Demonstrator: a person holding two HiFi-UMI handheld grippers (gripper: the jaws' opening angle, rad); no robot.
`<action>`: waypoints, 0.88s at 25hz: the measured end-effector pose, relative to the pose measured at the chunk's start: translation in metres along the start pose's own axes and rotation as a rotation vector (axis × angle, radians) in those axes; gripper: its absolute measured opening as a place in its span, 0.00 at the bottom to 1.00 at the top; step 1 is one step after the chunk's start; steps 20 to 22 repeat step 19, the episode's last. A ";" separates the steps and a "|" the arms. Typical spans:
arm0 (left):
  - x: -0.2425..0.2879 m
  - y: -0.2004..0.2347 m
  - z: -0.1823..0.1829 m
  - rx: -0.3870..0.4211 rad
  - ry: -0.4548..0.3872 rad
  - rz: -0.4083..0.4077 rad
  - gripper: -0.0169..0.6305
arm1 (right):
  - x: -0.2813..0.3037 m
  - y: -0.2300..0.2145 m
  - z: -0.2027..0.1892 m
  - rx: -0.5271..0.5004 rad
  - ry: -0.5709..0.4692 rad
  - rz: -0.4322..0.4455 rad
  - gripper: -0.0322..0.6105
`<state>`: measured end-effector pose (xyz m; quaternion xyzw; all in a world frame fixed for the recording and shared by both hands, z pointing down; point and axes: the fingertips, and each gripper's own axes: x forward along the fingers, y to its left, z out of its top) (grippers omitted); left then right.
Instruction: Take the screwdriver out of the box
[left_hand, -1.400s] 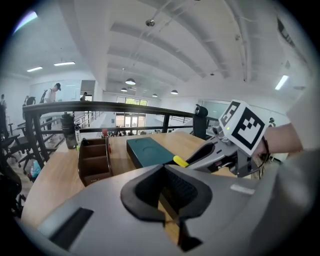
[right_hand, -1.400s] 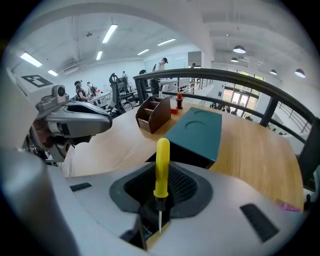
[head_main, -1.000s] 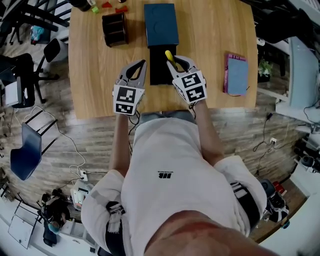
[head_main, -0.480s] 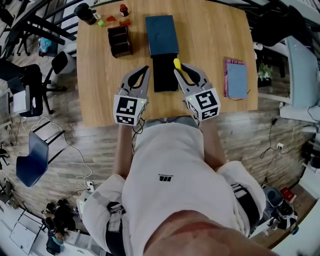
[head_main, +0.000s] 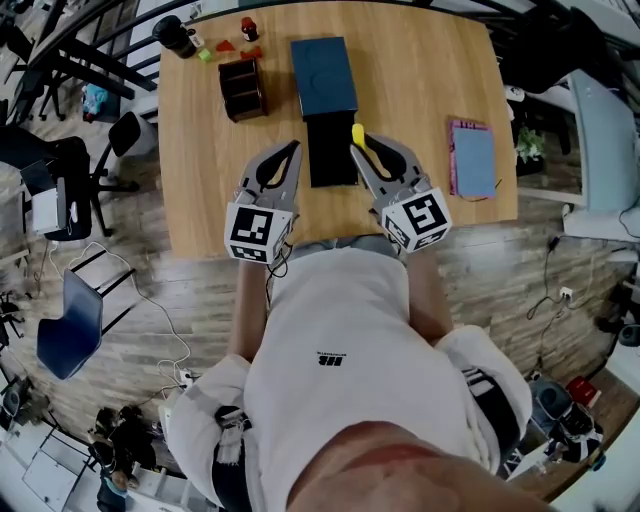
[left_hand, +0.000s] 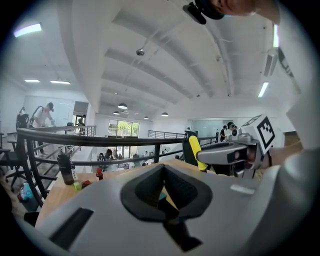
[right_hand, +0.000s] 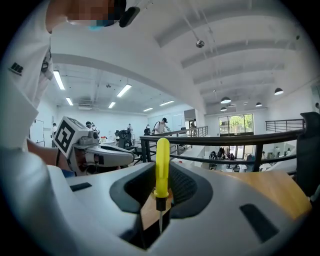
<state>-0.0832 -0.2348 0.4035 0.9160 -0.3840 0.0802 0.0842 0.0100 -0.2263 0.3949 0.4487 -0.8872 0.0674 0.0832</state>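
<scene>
The screwdriver has a yellow handle and a thin metal shaft. My right gripper is shut on it, just right of the open black box, whose dark blue lid lies beyond. In the right gripper view the screwdriver stands upright between the pads of my right gripper, handle up, held in the air. My left gripper hovers left of the box, shut and empty. The left gripper view shows my left gripper with nothing in it and the screwdriver off to its right.
The wooden table carries a pink-edged blue notebook at the right. A black organiser stands at the left, with a dark bottle and small red and green pieces at the far left corner. Chairs and cables surround the table.
Both grippers have risen and drawn back toward the table's near edge. The screwdriver has come up with the right gripper, from over the box to beside its right edge.
</scene>
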 end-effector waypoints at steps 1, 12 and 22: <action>-0.001 -0.001 0.001 -0.003 -0.009 -0.003 0.04 | -0.001 0.001 0.001 -0.002 -0.004 0.003 0.16; -0.003 -0.009 0.006 0.011 -0.026 -0.013 0.04 | -0.006 0.004 0.002 -0.004 -0.012 0.014 0.16; -0.003 -0.009 -0.001 0.005 -0.007 -0.014 0.04 | -0.004 0.006 0.001 -0.002 -0.012 0.024 0.16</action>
